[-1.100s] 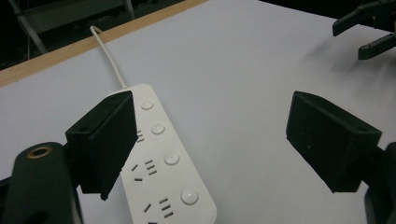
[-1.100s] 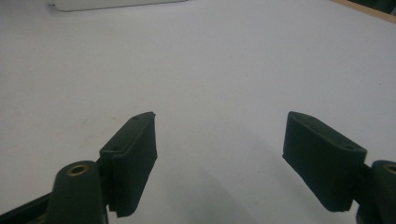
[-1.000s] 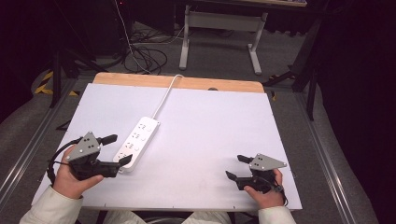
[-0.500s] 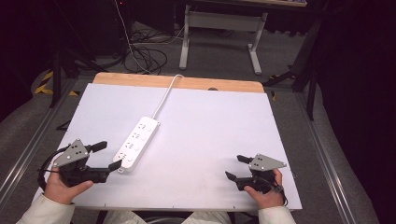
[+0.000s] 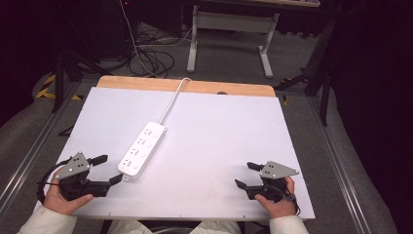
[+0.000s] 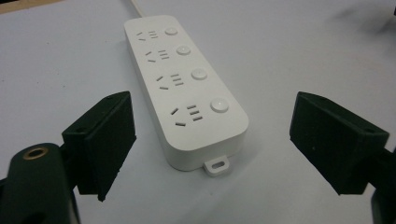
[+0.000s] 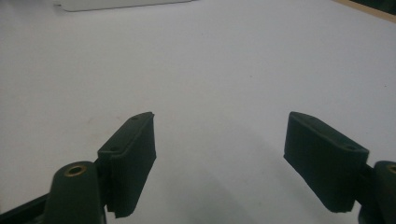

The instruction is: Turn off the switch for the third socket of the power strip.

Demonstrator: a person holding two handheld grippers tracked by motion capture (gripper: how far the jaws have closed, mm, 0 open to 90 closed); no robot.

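Note:
A white power strip (image 5: 142, 149) with several sockets and round buttons lies at an angle on the white table top (image 5: 219, 126). Its cord (image 5: 171, 100) runs off the far edge. My left gripper (image 5: 109, 169) is held low at the near left, open, pointing at the strip's near end. In the left gripper view the strip (image 6: 187, 93) lies just ahead, between the widely spread jaws of that gripper (image 6: 217, 140), untouched. My right gripper (image 5: 244, 174) rests open at the near right, far from the strip. Between its jaws (image 7: 219, 144) is bare table, with the strip's edge (image 7: 121, 3) at the top.
A wooden strip (image 5: 234, 88) borders the table's far edge. Beyond it, loose cables (image 5: 151, 53) lie on the grey floor beside a metal desk frame (image 5: 229, 29). Metal rails (image 5: 29, 151) run along both sides of the table.
My left gripper has drawn back toward the near left corner, a little away from the strip's end. The right gripper and the strip have stayed put.

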